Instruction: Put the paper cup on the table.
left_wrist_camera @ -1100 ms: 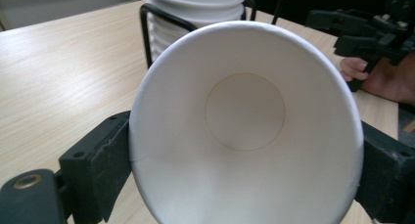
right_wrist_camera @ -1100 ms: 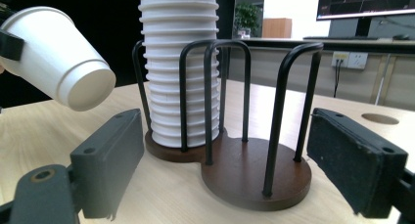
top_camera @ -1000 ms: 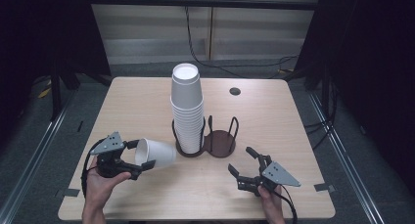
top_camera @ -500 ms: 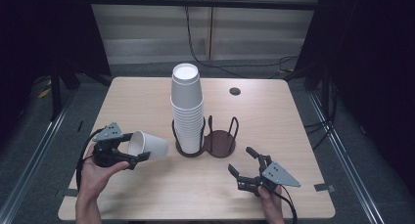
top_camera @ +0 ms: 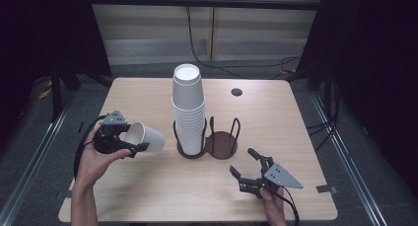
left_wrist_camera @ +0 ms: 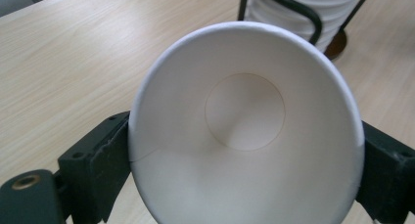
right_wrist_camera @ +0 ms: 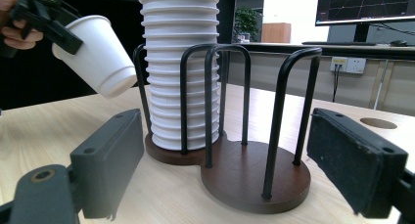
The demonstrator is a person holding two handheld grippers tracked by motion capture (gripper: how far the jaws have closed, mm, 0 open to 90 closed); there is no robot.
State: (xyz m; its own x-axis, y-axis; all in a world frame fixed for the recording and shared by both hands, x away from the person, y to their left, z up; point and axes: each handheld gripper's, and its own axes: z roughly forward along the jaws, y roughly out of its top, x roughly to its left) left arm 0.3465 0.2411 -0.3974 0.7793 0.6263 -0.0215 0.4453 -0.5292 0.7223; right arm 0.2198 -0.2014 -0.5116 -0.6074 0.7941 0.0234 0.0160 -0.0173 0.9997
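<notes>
white paper cup (top_camera: 146,137) lay on its side in the left claw (top_camera: 129,142), pinched at the rim above the counter (top_camera: 148,186), left of the cup stack (top_camera: 189,112). the right claw (top_camera: 249,169) rested agape and empty near the holder (top_camera: 222,142). the cup's base probably had to turn downward, gently, before seating in the free ring.

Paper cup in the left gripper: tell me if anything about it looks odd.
The paper cup lies tipped on its side in the left gripper, off the table, mouth toward the hand. Its rim is squeezed slightly out of round between the jaws. No spill or tear shows.
</notes>
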